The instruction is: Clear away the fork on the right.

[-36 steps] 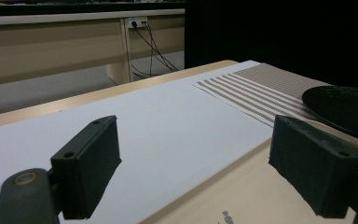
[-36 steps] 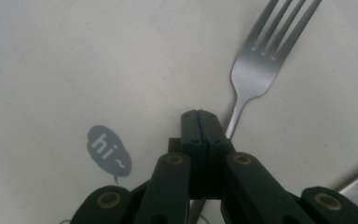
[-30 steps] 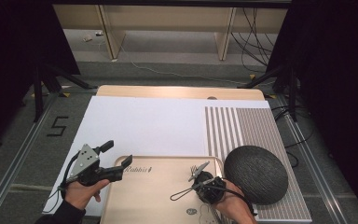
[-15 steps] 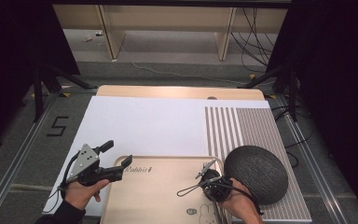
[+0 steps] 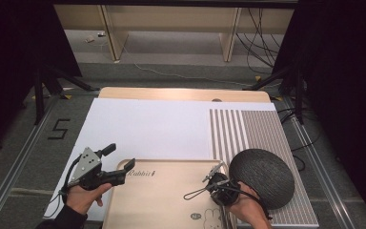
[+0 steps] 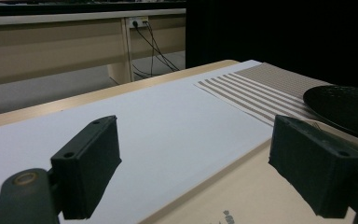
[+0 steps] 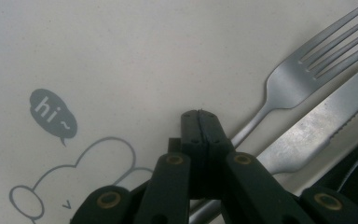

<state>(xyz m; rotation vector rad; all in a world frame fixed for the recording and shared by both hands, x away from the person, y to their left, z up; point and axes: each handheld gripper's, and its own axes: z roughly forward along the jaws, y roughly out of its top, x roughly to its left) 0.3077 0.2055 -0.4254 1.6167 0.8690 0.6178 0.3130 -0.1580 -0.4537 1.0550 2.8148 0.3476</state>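
Sliding my right gripper (image 5: 218, 170) a little toward me, I have its jaws pressed together over the fork (image 7: 279, 86) handle beside the knife (image 7: 317, 128). My left gripper (image 5: 124, 168) waits with jaws wide apart above the tray (image 5: 167, 191). I think lifting comes next.

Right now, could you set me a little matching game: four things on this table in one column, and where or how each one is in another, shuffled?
Things:
1. plate
2. fork
3. left gripper
4. right gripper

States:
a. jaws wide open, at the tray's left edge
b. dark, round, on the striped mat
c. jaws pressed together, over the fork's handle
d. lying beside the knife

Pairs: 1-b, 2-d, 3-a, 4-c
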